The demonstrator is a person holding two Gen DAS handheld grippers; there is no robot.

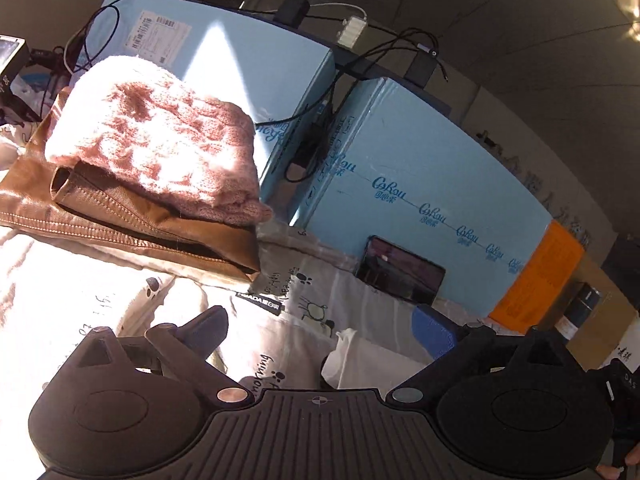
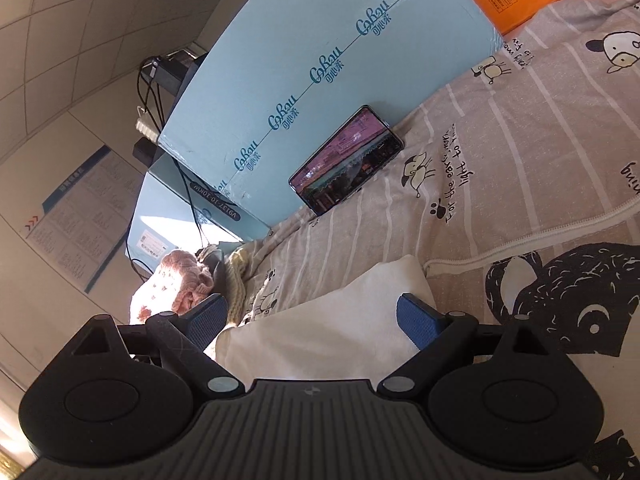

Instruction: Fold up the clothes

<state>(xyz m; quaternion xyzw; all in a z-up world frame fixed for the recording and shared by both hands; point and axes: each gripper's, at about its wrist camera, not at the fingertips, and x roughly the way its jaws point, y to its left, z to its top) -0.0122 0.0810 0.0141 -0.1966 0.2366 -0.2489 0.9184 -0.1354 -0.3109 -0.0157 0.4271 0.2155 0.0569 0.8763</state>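
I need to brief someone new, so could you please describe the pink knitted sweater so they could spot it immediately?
Start at the big light-blue cartons behind the printed bedsheet. In front of them sits a folded stack: the pink sweater lies on top of a brown leather jacket. It is the only fluffy cable-knit item there.

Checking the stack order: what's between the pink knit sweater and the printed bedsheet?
A folded brown leather jacket lies under the pink knit sweater and on the printed bedsheet, clear in the left wrist view.

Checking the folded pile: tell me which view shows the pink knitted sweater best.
The left wrist view: the pink knitted sweater lies large on a brown leather jacket. The right wrist view shows only a small, far part.
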